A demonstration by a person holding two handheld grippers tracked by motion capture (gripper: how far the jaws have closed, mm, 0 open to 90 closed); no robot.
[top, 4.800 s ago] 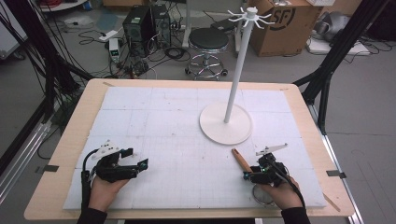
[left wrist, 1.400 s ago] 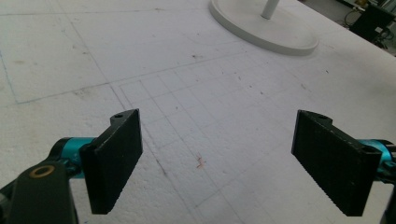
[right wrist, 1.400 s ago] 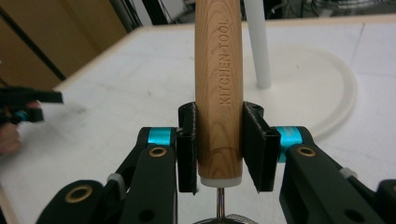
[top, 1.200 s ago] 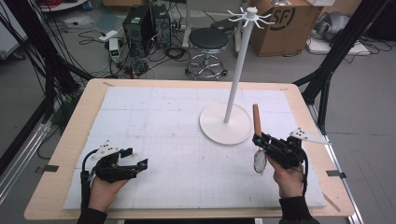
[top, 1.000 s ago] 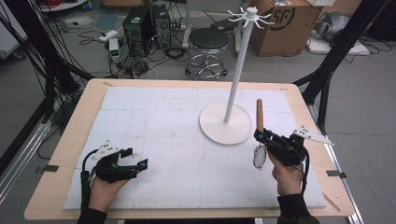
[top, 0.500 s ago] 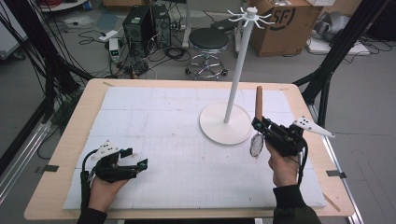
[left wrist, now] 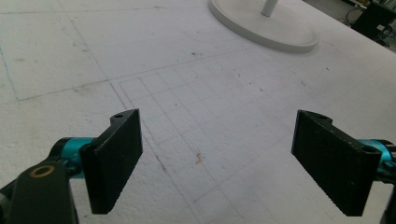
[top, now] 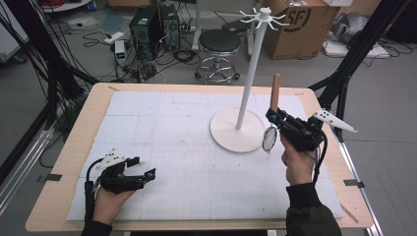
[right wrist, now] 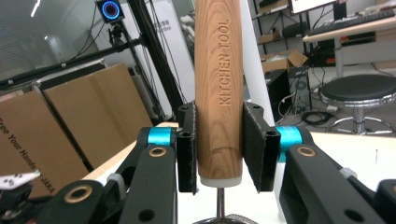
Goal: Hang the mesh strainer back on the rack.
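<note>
Between the right gripper's (right wrist: 219,154) clamped jaws, a wooden handle (right wrist: 219,93) reads "KITCHEN TOOL"; left gripper's (left wrist: 233,163) jaws gape.

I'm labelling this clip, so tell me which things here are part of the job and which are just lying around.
Part of the job:
- wooden-handled strainer, clamped upright in the right gripper
- white hanging stand with hooks on top

Lying about:
- left gripper, open, resting on the table mat
- stool, cardboard box, computer tower on the floor

Strainer (top: 270,138): smooth matt wood handle (right wrist: 219,93) w/ engraved lettering, white plastic collar, thin metal stem, fine metal mesh. Right gripper (right wrist: 219,154) pads (right wrist: 256,144): black matt, ribbed rubber. White stand (top: 237,129): smooth, semi-gloss. Table mat (left wrist: 196,93): white, rough, foam-like.
</note>
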